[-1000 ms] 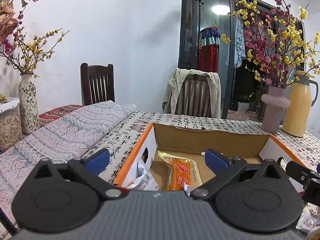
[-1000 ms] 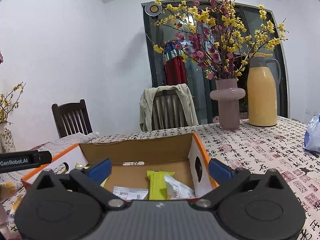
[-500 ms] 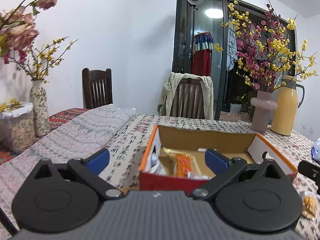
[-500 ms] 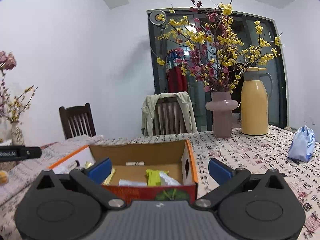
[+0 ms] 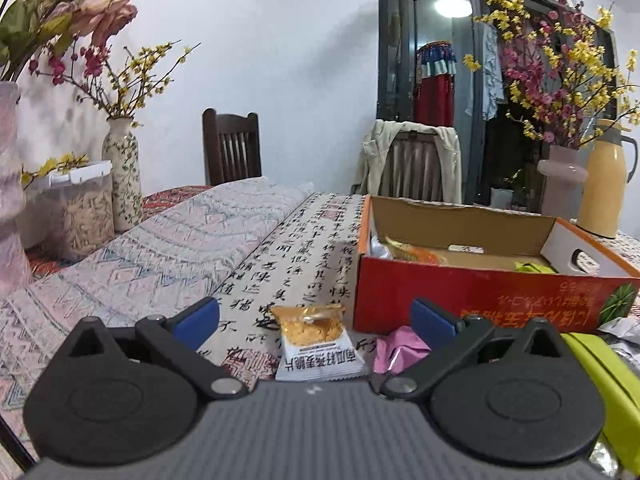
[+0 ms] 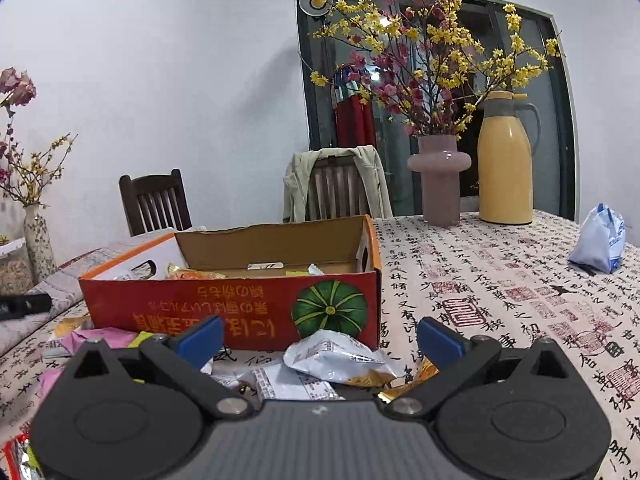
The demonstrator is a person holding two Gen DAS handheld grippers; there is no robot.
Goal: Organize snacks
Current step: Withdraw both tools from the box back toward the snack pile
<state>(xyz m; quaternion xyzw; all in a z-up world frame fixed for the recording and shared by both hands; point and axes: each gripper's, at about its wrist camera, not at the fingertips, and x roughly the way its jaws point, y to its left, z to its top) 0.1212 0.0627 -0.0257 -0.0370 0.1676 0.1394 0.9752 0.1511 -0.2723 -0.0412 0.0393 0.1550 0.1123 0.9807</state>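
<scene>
1. Left gripper (image 5: pixel 314 318): jaws spread wide, holding nothing. It sits low over the table (image 5: pixel 304 240), and a small white-and-orange snack packet (image 5: pixel 316 340) lies flat on the cloth right between the blue pads. The packet's near edge is cut off by the gripper body.
2. Just right of that packet there's a crumpled pink wrapper (image 5: pixel 396 350), half hidden behind the right finger. A lime-green packet (image 5: pixel 600 376) pokes out at the far right edge, mostly blocked by the gripper, so I can't say what it is.
3. Right gripper (image 6: pixel 320 336): jaws also wide apart and empty. Between the pads is a heap of loose snacks, with a puffy white snack bag (image 6: pixel 336 354) on top. Gold and white bits lie under it, too jumbled to sort out.
4. The red-and-orange cardboard box (image 6: pixel 240 312) stands on the table just beyond both grippers, open at the top, pumpkin picture on the near wall with the print upside down.
5. Inside the box, only the tops of things show over the near wall: an orange packet (image 5: pixel 416 254) toward the left and something green on the right. The rest of the contents is hidden.
6. More wrappers lie in front of the box at the left in the right wrist view, partly cut off.
</scene>
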